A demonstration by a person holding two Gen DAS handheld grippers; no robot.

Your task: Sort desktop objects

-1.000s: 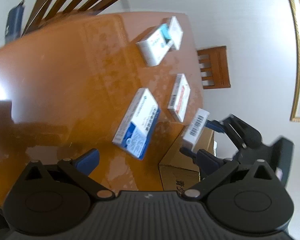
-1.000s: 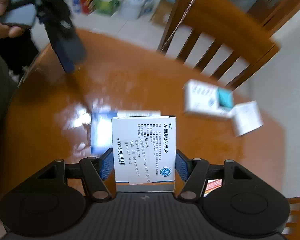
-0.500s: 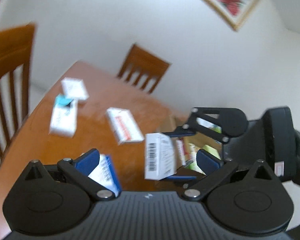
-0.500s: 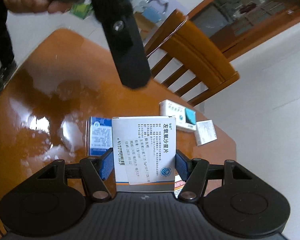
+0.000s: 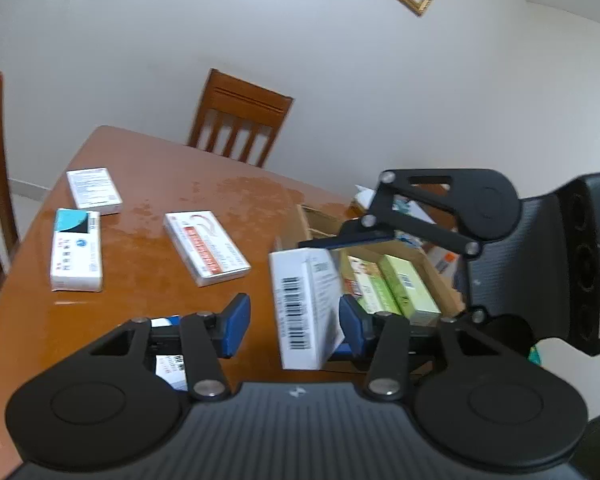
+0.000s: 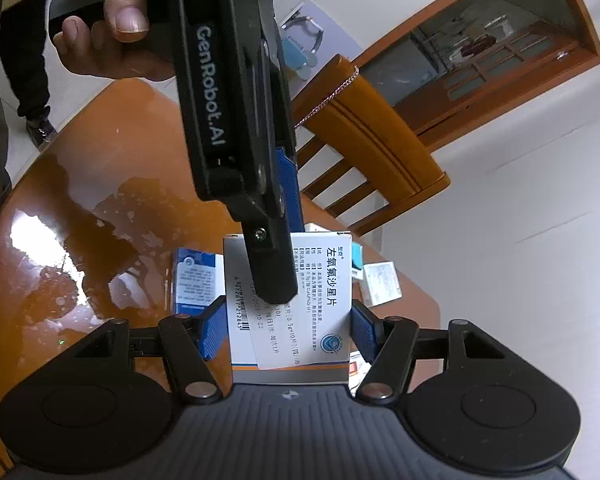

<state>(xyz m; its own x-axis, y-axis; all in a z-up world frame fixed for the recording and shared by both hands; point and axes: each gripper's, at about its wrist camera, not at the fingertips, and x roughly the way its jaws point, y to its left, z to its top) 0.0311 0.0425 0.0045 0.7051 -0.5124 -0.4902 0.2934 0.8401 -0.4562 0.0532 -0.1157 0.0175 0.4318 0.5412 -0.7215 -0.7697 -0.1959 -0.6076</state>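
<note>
Glossy varnished wooden table (image 5: 148,200) with patchy reflections; printed cardboard medicine boxes (image 5: 204,246), smooth; brown corrugated cardboard carton (image 5: 436,276); matt black plastic gripper linkages (image 5: 288,322) with blue ribbed pads (image 6: 212,332) and bright metal pivot pins; varnished wooden chairs (image 5: 240,116).

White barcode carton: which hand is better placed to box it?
Probably right: the right tool clamps the white barcode carton near the open cardboard box. On the left tool the jaws have just been closing round it, one pad apart.
</note>
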